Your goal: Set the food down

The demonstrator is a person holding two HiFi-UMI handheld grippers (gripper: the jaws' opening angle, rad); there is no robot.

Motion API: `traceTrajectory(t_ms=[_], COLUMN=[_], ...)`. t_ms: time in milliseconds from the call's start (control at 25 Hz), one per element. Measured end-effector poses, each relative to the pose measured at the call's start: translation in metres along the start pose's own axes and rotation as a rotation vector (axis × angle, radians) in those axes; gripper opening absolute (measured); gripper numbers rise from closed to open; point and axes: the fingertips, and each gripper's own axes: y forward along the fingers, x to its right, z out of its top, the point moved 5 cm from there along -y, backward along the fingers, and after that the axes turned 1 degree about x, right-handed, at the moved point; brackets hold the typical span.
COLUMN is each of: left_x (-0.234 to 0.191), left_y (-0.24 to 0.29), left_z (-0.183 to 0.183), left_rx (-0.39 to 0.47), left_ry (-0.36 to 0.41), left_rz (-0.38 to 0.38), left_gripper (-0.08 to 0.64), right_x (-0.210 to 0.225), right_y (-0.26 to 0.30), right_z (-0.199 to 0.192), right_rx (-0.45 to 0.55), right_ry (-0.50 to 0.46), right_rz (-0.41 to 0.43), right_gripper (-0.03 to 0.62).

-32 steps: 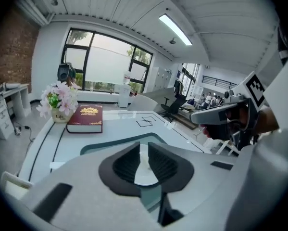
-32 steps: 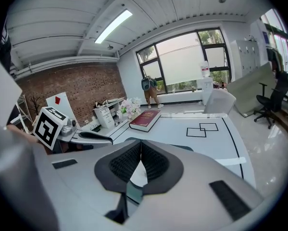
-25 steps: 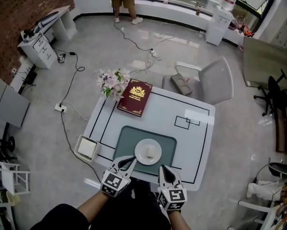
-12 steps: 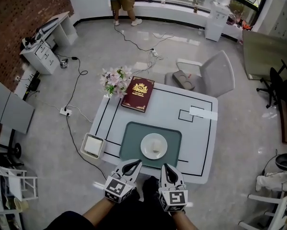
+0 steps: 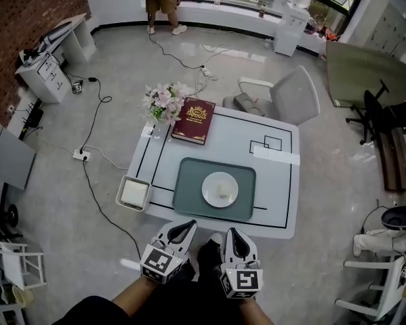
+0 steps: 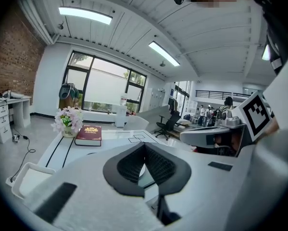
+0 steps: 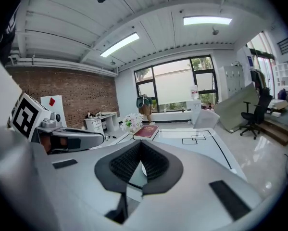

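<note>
**White plate (image 5: 219,189) on mat (image 5: 189,189); left gripper (image 5: 186,226) and right gripper (image 5: 232,235) closed, empty**

Food (image 5: 222,191), a small pale piece, lies near the middle of the plate. The plate rests on the right half of the grey-green mat. The mat lies on the near half of a white table (image 5: 277,181) marked with black lines.

Both grippers hover side by side just off the table's near edge. They are clear of plate and mat, and each points toward the table. In the left gripper view the black pads (image 6: 127,165) meet at their tips with nothing between them. The right gripper view shows the same: jaws together, holding nothing.

At the table's far left corner a red book (image 5: 194,120) lies flat. A pot of pink and white flowers (image 5: 163,101) stands just beside it. A white tray (image 5: 133,193) sits at the table's left edge. A grey chair (image 5: 291,97) stands at the far side. Cables (image 5: 94,124) trail over the grey floor (image 5: 338,202).
</note>
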Motion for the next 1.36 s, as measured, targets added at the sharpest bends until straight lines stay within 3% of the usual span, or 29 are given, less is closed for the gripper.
traceTrajectory(t_ms=[280, 840, 1360], left_x=[0.016, 0.047, 0.048], left_y=[-0.028, -0.063, -0.077], left_z=[-0.001, 0.000, -0.002], left_rx=[0.058, 0.095, 0.111], left_ry=[0.000, 0.025, 0.037], left_rz=[-0.036, -0.109, -0.108], left_gripper=[0.005, 0.005, 0.005], right_x=[-0.024, -0.052, -0.065], right_y=[-0.033, -0.069, -0.074], right_z=[-0.012, -0.012, -0.017], right_rx=[0.055, 0.108, 0.118], right_ry=[-0.017, -0.037, -0.038], right_rz=[-0.023, -0.040, -0.025], right_gripper=[0.009, 0.008, 0.009])
